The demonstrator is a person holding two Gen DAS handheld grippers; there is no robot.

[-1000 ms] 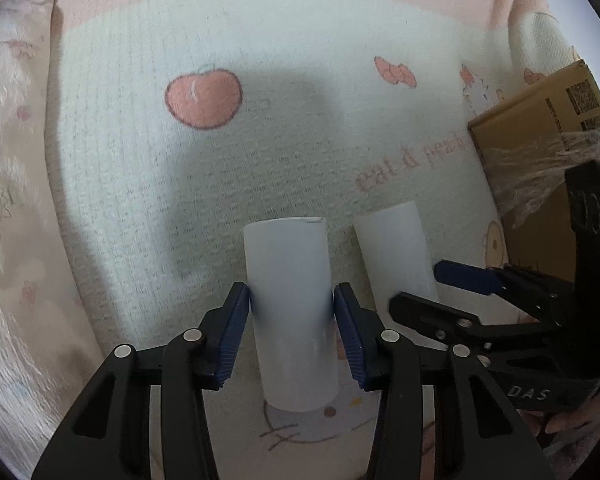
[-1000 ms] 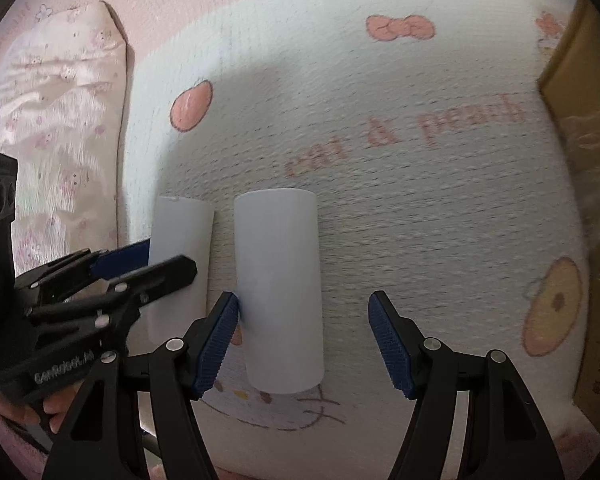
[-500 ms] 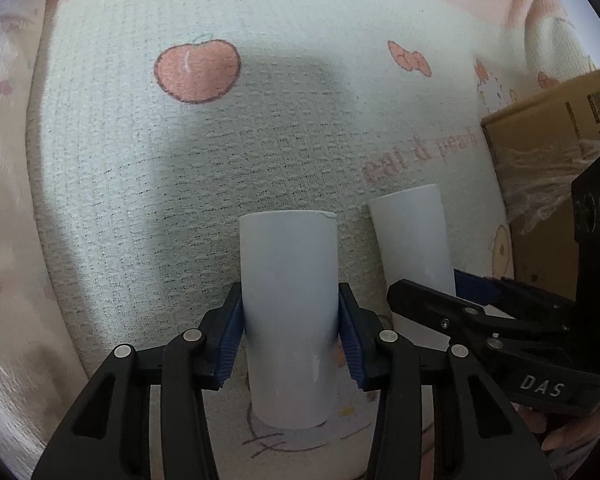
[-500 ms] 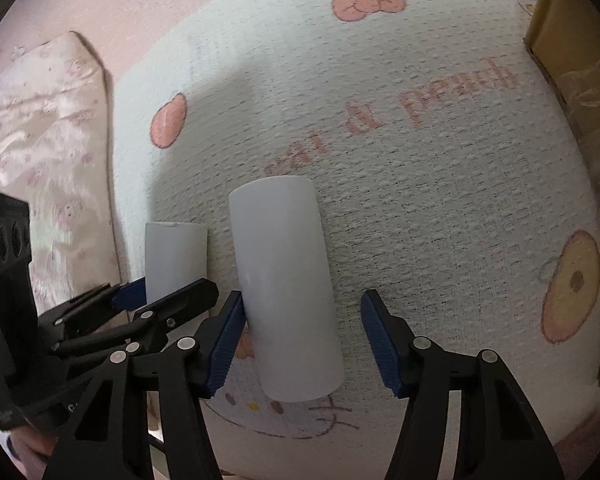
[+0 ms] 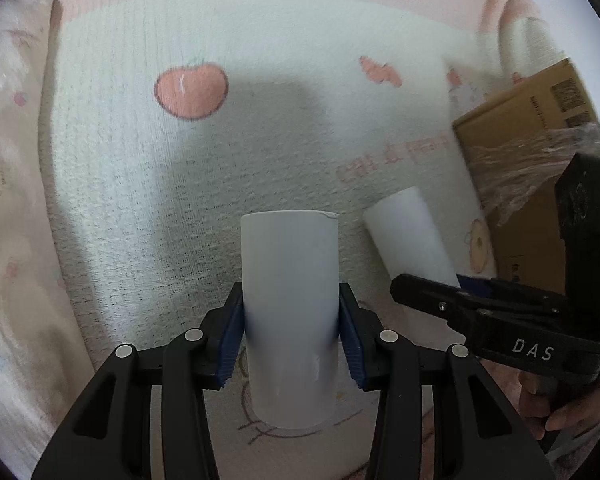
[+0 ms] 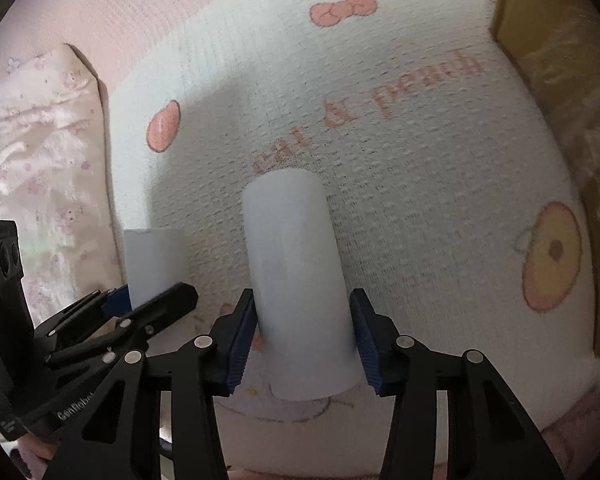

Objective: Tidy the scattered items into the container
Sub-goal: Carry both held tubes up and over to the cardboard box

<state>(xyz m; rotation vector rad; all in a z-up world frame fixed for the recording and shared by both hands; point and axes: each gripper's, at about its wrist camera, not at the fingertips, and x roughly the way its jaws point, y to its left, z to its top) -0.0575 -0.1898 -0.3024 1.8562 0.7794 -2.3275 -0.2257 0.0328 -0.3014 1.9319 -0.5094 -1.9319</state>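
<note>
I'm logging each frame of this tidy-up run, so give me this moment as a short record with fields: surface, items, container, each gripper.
surface: blanket printed with peaches, bows and pink lettering
items: two white rolls, left roll and right roll, side by side
container: cardboard box, to the right of the rolls, with clear film on it
left gripper: blue pads pressed on both sides of the left roll
right gripper: pads at both sides of the right roll
task state: neither roll is in the box yet

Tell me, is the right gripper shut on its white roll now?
Shut. In the right wrist view, both blue pads of the right gripper press the white roll.
</note>
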